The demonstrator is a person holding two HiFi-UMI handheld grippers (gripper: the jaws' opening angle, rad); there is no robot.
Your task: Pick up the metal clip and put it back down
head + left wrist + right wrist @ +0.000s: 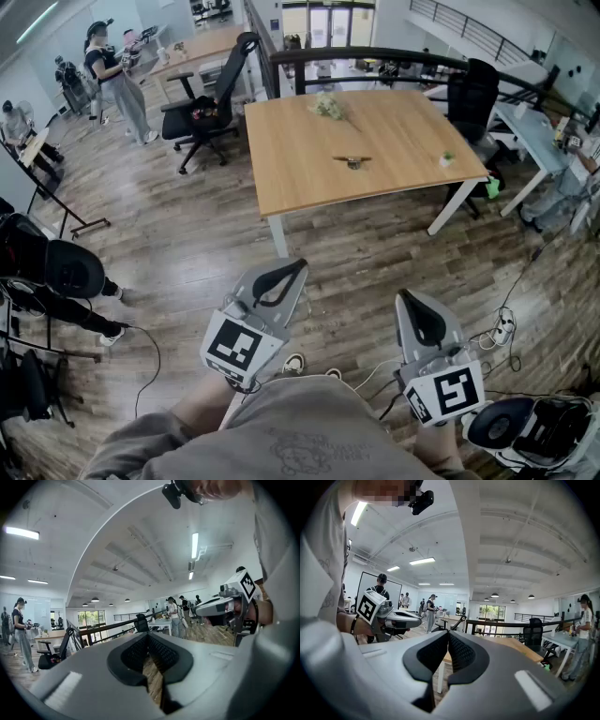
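Observation:
The metal clip (352, 161) lies near the middle of the wooden table (300, 169), far ahead of both grippers. My left gripper (298, 265) is held low over the floor, close to the person's body, its jaws shut with nothing between them. My right gripper (404, 297) is beside it, also shut and empty. In the left gripper view the dark pads (159, 651) meet, and the right gripper (220, 606) shows to the side. In the right gripper view the pads (461, 651) touch too, with the table (520, 646) beyond. The clip does not show in either gripper view.
A dried flower bunch (328, 106) and a small green-white thing (447, 159) also lie on the table. Black office chairs (211, 108) (472, 94) stand at its left and right. Cables and a power strip (503, 328) lie on the floor. A person (117, 80) stands far left.

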